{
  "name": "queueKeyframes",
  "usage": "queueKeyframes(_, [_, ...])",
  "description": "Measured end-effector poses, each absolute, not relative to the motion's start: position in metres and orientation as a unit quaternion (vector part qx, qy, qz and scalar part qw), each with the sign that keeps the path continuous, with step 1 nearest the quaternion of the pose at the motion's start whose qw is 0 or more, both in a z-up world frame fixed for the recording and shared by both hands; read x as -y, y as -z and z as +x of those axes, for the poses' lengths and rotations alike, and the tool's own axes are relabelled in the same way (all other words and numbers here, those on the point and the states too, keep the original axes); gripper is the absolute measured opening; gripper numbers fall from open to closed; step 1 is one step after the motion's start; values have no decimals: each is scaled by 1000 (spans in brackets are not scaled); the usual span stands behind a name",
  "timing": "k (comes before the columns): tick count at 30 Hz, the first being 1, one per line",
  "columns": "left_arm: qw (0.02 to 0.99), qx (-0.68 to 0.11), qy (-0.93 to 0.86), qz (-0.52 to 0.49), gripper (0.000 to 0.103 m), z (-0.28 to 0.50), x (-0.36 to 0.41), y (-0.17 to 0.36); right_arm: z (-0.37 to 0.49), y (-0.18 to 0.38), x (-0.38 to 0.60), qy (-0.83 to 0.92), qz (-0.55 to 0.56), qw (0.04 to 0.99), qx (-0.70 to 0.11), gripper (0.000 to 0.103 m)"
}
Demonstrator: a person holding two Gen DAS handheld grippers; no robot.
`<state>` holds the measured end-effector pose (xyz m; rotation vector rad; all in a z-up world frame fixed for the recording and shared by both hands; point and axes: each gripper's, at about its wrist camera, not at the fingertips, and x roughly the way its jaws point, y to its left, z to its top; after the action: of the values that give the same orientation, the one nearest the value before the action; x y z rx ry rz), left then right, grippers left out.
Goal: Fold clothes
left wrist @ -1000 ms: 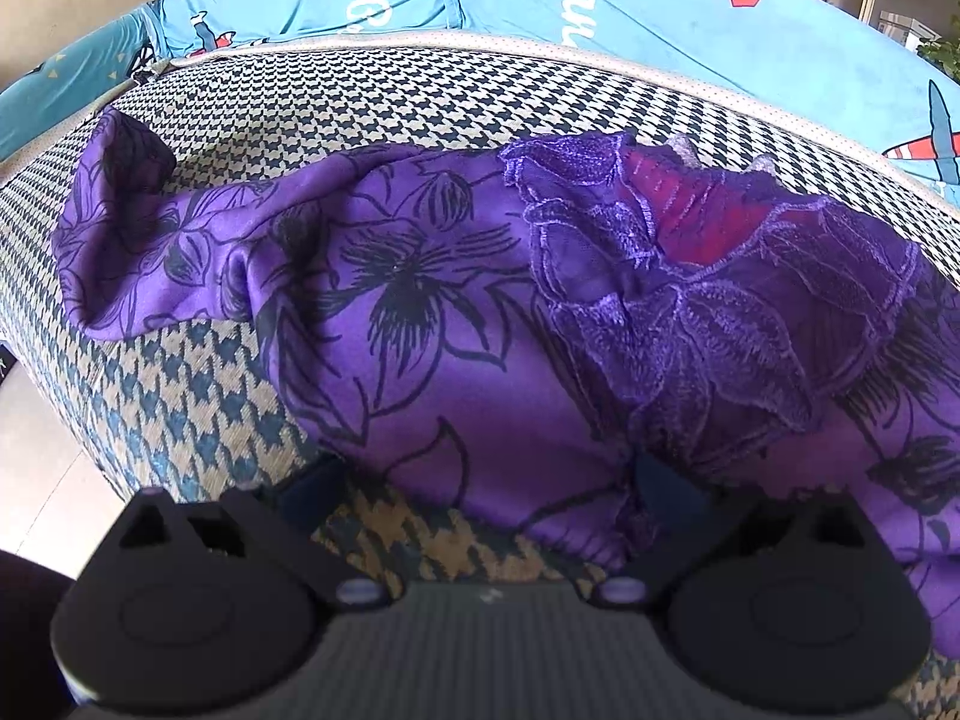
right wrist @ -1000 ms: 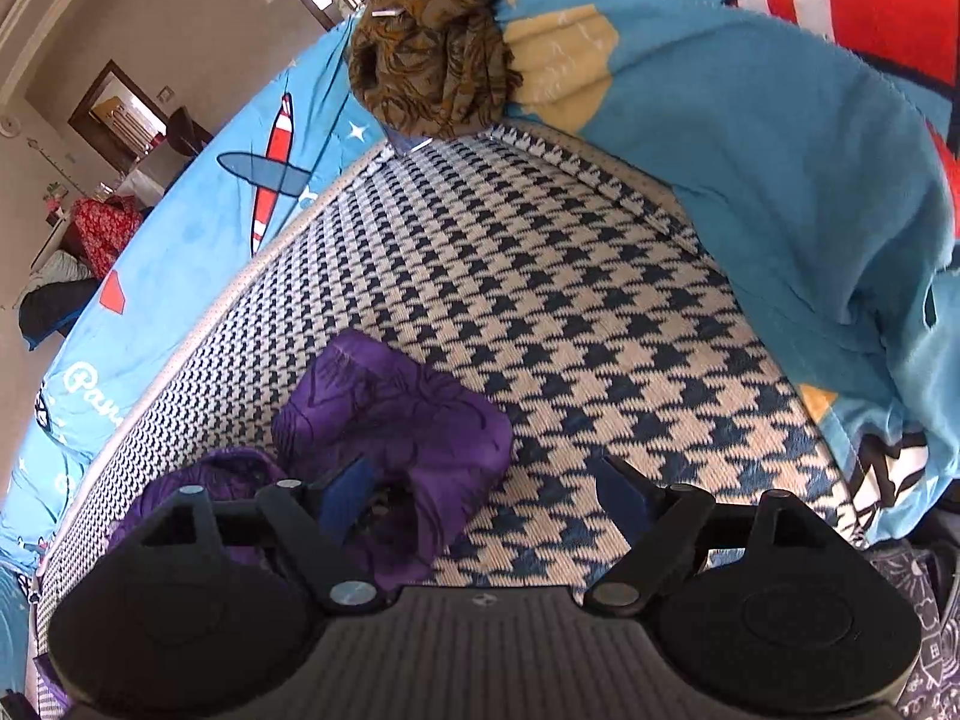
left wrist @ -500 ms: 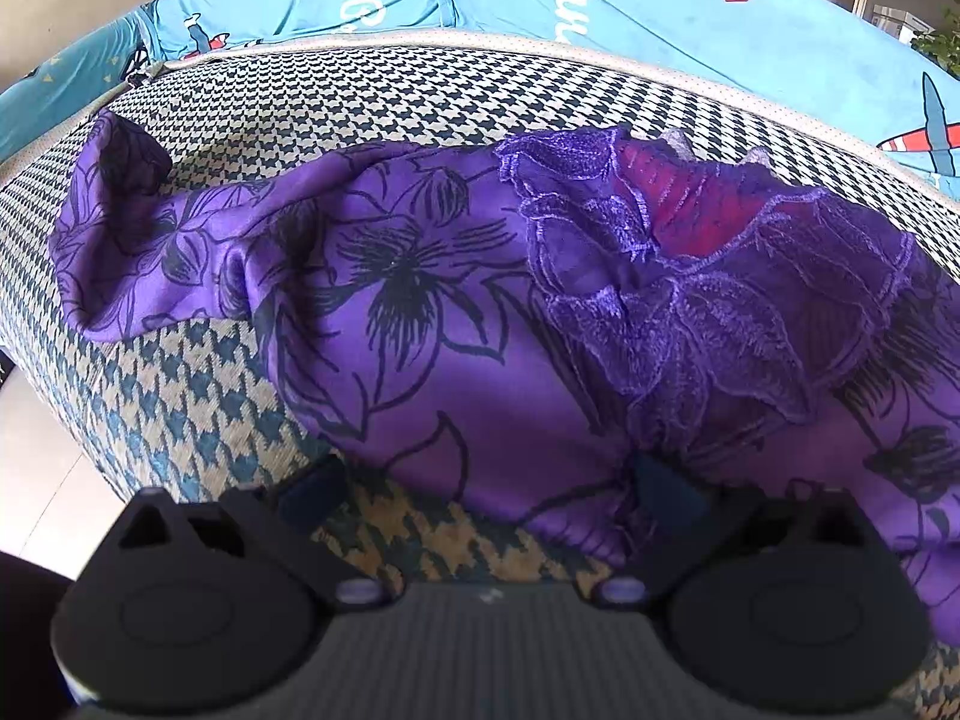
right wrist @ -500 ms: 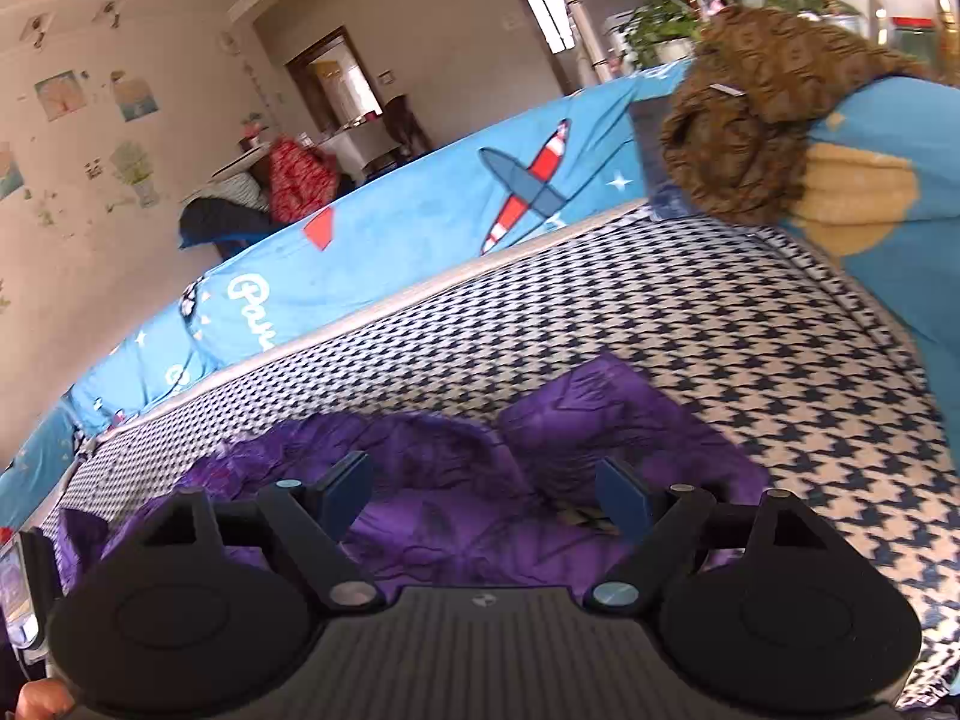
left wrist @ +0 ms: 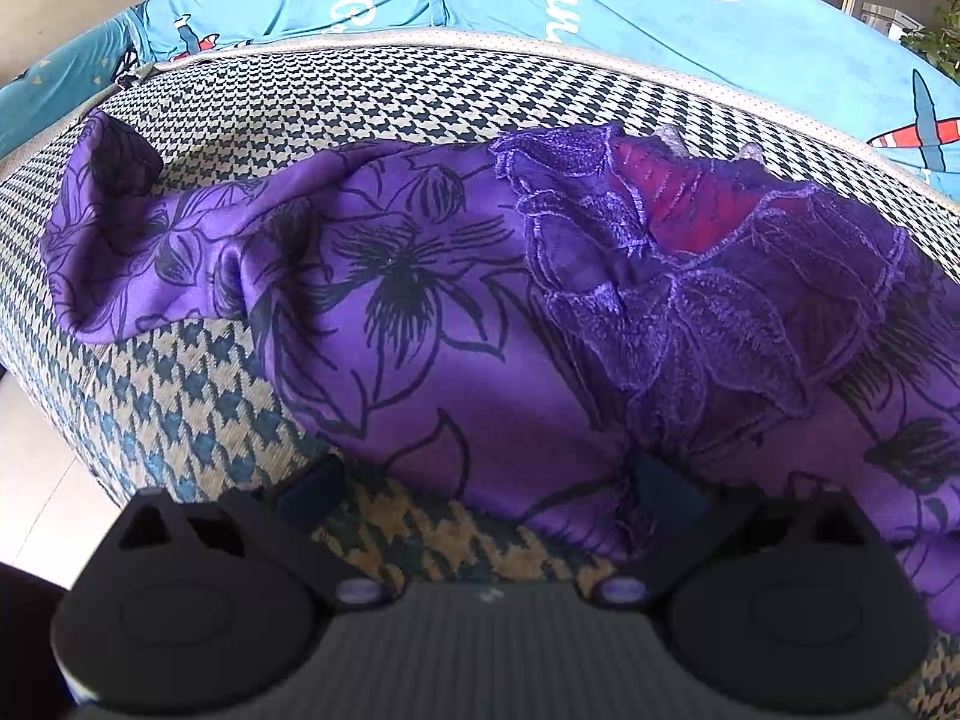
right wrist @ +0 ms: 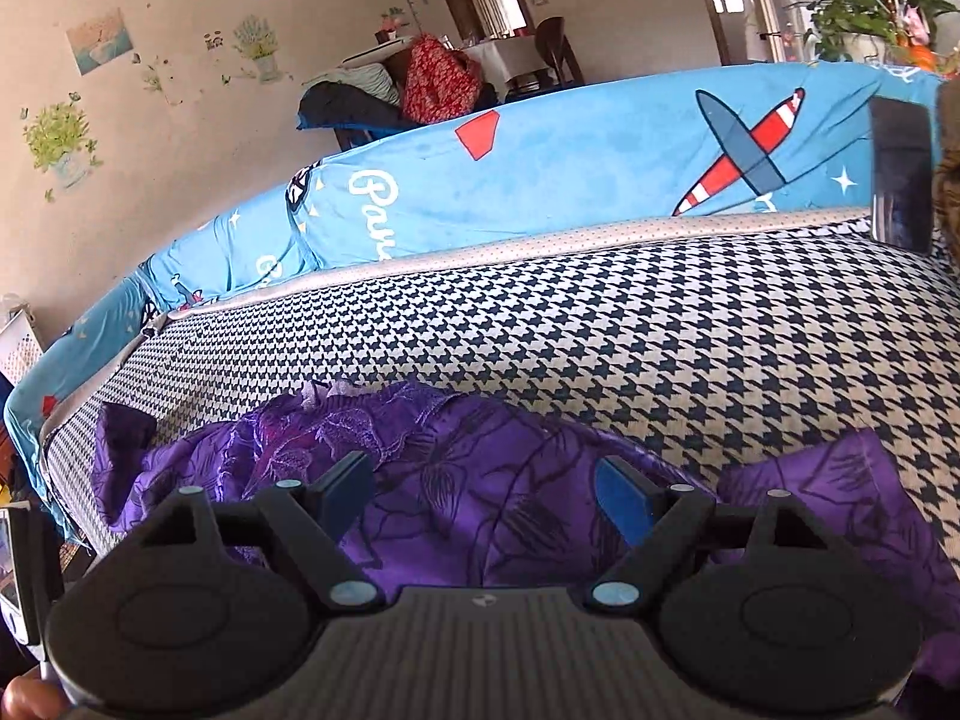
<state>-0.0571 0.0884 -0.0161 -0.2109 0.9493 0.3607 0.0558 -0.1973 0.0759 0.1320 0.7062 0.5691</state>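
Note:
A purple garment (left wrist: 420, 324) with black flower outlines and a lace panel (left wrist: 708, 312) lies crumpled on the houndstooth sofa seat (left wrist: 252, 108). A sleeve (left wrist: 102, 204) reaches to the left. My left gripper (left wrist: 489, 489) stands open at the garment's near hem, and its right finger (left wrist: 666, 486) touches the cloth's edge. In the right wrist view the same garment (right wrist: 480, 480) spreads under my right gripper (right wrist: 483, 498). That gripper hangs open above it with nothing pressed between its fingers. A folded purple flap (right wrist: 840, 492) lies to the right.
A blue cover with plane prints (right wrist: 570, 168) drapes the sofa back. Brown patterned cloth (right wrist: 948, 168) and a dark object (right wrist: 900, 180) sit at the right end. The seat's front edge drops to pale floor (left wrist: 36, 480) on the left. Behind the sofa are a table and chairs (right wrist: 510, 60).
The right wrist view has swung and rolled from the sofa's right end to face its back, and the garment now spans under both fingers. The left gripper has stayed put.

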Motion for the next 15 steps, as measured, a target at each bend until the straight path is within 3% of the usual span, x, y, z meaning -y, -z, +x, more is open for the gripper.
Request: queueKeyframes(15, [875, -447, -159, -95, 103, -57, -94, 18, 120, -48, 143, -315, 26, 874, -370, 90])
